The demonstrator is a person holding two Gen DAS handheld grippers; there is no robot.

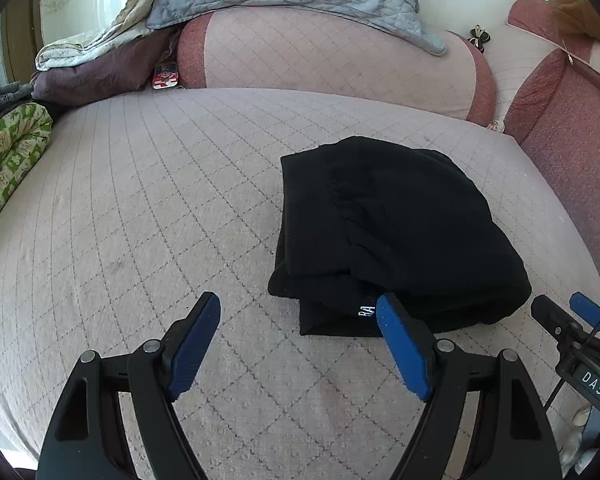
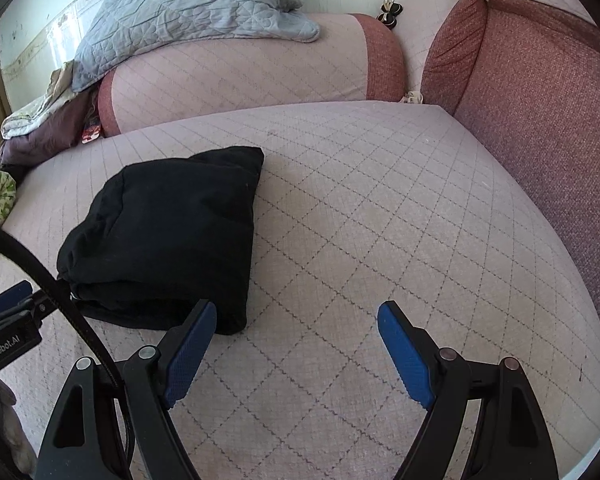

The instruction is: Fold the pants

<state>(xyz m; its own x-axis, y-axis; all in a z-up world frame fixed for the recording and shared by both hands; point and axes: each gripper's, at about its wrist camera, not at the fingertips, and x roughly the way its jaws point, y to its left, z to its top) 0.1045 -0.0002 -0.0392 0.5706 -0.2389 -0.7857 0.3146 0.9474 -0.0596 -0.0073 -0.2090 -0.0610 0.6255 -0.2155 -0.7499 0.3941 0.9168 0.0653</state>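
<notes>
Pink quilted sofa seat (image 1: 140, 208) is bearing the black pants (image 1: 392, 232), already lying in a compact folded stack. Both the left gripper (image 1: 298, 316) and right gripper (image 2: 296, 324) are hovering wide, holding nothing. Being soft, limp and light, the stack is probably best pinched through all layers at its near edge.

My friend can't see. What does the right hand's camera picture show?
Black pants lie folded in a thick bundle on a pinkish checked sofa seat. The right gripper is open and holds nothing, its blue fingers just in front of the bundle. A grey quilted blanket is draped over the back cushion.
</notes>
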